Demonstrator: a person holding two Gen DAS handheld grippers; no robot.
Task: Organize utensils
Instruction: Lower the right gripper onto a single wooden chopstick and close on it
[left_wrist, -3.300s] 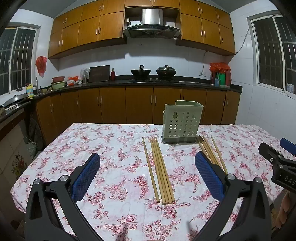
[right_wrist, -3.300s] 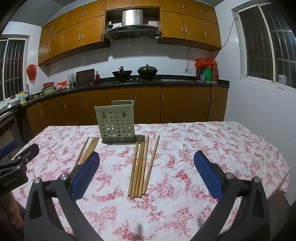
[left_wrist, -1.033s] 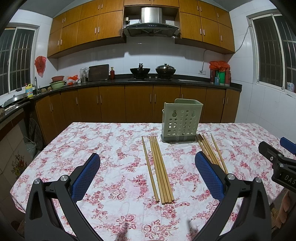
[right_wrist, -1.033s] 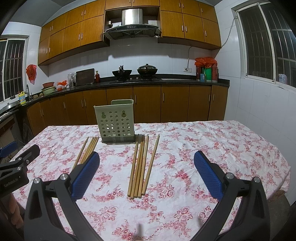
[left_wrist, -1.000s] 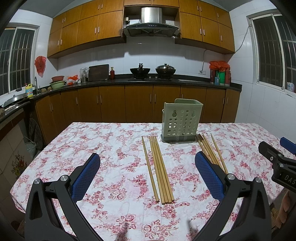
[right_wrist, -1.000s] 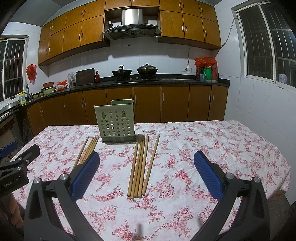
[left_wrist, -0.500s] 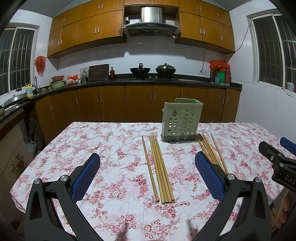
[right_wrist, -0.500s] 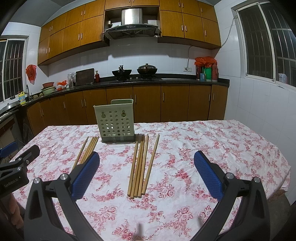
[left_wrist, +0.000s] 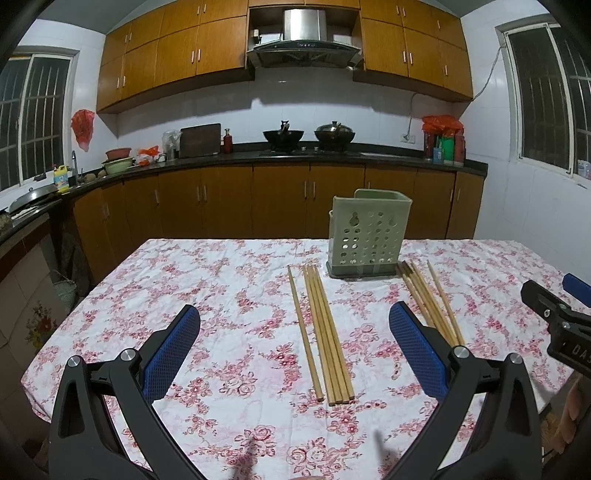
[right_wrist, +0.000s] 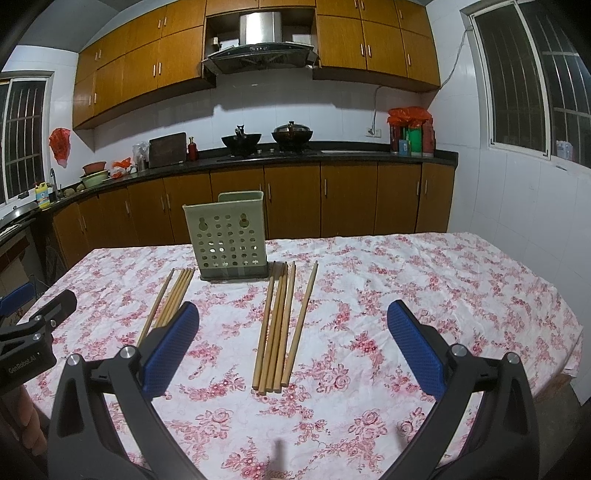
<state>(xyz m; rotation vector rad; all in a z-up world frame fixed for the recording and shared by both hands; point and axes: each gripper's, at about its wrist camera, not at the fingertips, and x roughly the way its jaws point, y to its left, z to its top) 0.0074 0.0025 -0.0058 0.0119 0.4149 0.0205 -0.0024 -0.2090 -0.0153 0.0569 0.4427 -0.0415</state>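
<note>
A pale green perforated utensil holder (left_wrist: 369, 234) stands upright on the floral tablecloth (left_wrist: 221, 288); it also shows in the right wrist view (right_wrist: 231, 236). Two groups of wooden chopsticks lie flat, one on each side of it. The left group (left_wrist: 325, 332) lies ahead of my left gripper (left_wrist: 295, 332), which is open and empty. The right group (right_wrist: 280, 325) lies ahead of my right gripper (right_wrist: 293, 332), also open and empty. The right group shows partly behind the left gripper's right finger (left_wrist: 432, 299). The left group shows at the left of the right wrist view (right_wrist: 170, 299).
The table's near and side edges are in view. The right gripper's body (left_wrist: 557, 321) shows at the right of the left view, the left gripper's body (right_wrist: 33, 339) at the left of the right view. Kitchen counters (left_wrist: 295, 155) with pots line the far wall.
Both views have shifted very slightly; nothing on the table has moved and both grippers stay open.
</note>
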